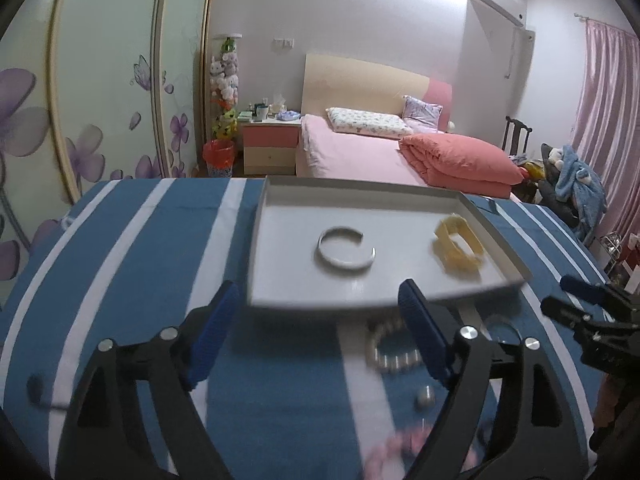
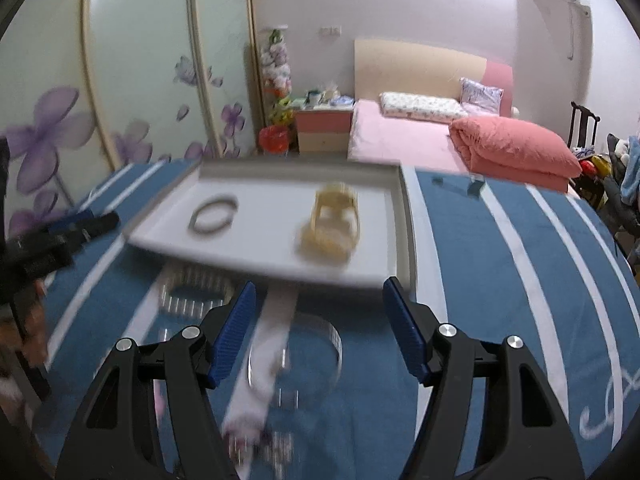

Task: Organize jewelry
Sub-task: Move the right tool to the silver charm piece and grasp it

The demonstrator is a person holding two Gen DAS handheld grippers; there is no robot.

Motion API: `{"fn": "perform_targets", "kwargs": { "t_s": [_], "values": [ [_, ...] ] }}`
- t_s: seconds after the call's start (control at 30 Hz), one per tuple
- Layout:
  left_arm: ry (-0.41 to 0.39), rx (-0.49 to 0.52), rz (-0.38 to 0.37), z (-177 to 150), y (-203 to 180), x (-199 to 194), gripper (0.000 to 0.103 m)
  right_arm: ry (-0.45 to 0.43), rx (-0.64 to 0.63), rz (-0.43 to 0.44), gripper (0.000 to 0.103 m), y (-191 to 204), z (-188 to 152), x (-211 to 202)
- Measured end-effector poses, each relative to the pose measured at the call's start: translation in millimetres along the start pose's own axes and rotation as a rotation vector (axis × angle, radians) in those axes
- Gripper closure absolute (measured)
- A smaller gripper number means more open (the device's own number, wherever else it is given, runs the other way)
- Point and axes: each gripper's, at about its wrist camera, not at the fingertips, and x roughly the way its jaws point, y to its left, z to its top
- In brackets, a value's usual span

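Left wrist view, tray: a shallow grey tray (image 1: 496, 236) is seen near the desk's (image 1: 132, 248) far edge, on a blue striped cloth.
Done: a silver open bangle (image 1: 346, 249) and a yellow bracelet (image 1: 460, 249) are already laid in the tray, well apart.
Left: a beaded bracelet (image 1: 394, 350), a small ring-like piece (image 1: 425, 397) and a blurred pink item (image 1: 404, 450) are left on the cloth near the tray's near edge.
Left tool (image 1: 320, 336): spread wide, nothing held.

Right wrist view, right tool (image 2: 320, 332): spread wide, nothing held.
Left: a clear bangle (image 2: 296, 354) and a clear-beaded bracelet (image 2: 196, 294) lie outside the tray.
Obstacles: the tray's raised rim must be cleared, it is judged; the other tool (image 2: 60, 236) hangs just beside the tray's left edge.
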Motion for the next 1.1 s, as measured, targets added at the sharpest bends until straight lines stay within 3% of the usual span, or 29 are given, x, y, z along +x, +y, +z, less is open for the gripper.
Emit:
{"fn": "perform_targets", "kwargs": {
  "t_s": [0.07, 0.37, 0.57, 0.93, 1.03, 1.1],
  "values": [
    [0.001, -0.003, -0.006, -14, 0, -15, 0.020, 0.040, 0.013, 0.015, 0.050, -1, -17, -5],
    [0.020, 0.003, -0.039, -55, -3, -53, 0.019, 0.136, 0.046, 0.037, 0.063, 4, -60, -10],
    [0.048, 0.054, -0.045, -71, -19, -53, 0.019, 0.152, -0.005, -0.012, 0.071, 15, -64, -3],
    [0.111, 0.096, -0.069, -86, -29, -44, 0.019, 0.159, -0.025, -0.018, 0.078, 19, -61, 3],
    [0.125, 0.108, -0.083, -88, -33, -41, 0.019, 0.163, -0.029, -0.019, 0.089, 21, -59, 5],
    [0.132, 0.113, -0.090, -88, -36, -39, 0.019, 0.165, -0.030, -0.021, 0.089, 21, -59, 5]
  ]
}}
